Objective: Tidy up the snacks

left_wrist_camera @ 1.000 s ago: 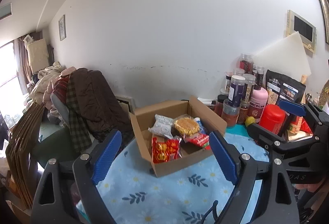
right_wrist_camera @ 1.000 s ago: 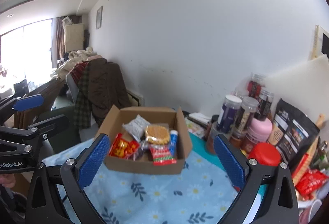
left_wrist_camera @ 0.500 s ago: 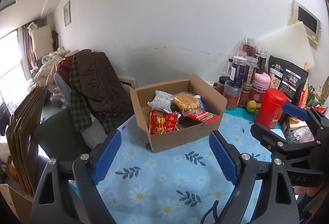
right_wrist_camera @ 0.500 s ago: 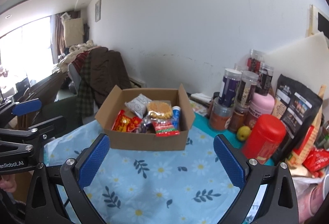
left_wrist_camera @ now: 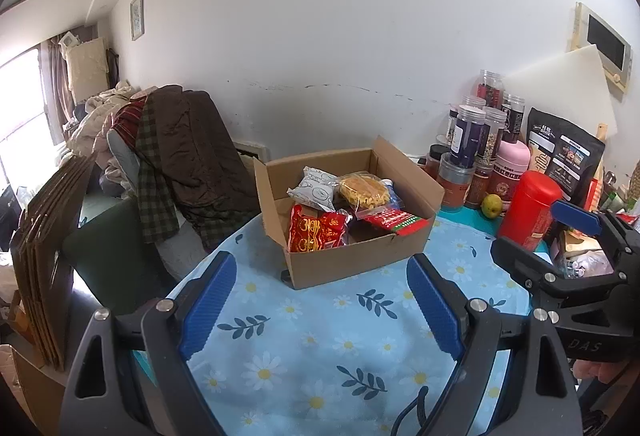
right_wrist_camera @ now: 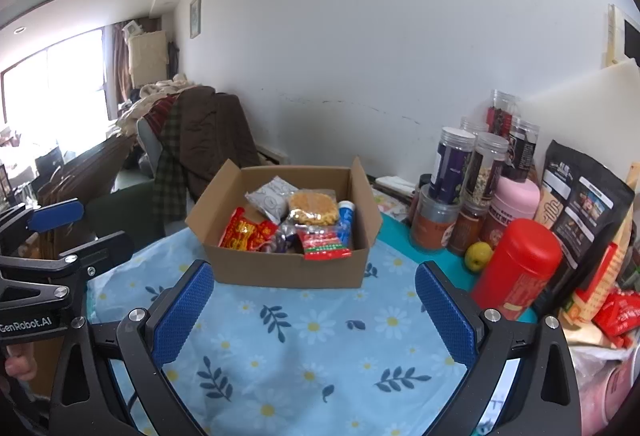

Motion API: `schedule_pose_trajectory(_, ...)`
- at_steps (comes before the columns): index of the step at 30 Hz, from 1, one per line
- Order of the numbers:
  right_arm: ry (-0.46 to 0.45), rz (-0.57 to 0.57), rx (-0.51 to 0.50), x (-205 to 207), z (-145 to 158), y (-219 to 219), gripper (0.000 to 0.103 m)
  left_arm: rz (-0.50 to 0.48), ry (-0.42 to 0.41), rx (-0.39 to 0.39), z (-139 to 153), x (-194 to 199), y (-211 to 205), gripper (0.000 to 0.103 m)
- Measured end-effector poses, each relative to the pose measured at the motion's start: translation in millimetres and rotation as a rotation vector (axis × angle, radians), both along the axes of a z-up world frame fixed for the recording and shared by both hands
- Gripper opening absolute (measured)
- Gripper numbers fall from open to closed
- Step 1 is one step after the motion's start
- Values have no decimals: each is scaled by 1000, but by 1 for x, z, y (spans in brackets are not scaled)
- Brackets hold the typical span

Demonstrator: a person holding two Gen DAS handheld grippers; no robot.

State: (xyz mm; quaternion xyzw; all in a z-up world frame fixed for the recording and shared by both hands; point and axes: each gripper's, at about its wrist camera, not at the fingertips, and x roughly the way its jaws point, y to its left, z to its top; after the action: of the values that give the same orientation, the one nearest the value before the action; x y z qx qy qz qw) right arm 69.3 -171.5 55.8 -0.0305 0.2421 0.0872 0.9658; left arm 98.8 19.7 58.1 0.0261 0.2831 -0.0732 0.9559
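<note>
Daisy-print cloth (right_wrist_camera: 320,336) over the table, red canister (right_wrist_camera: 516,268) at its right edge (a small green fruit (right_wrist_camera: 479,256) beside it), clothes-draped chair (left_wrist_camera: 176,164) beyond the far-left corner.

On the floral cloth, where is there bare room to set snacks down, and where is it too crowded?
Free: the tablecloth between the cardboard box and the open left gripper and right gripper, and the strip right of the box before the red canister. Crowded: the jars and black bag along the wall, with a green fruit in front.
</note>
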Motion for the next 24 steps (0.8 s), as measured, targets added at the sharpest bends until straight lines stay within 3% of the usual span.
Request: schedule_pose_trajectory(24,10,-3,-3,3,-1,-4,102,15,7,-7,1,7,-1,88)
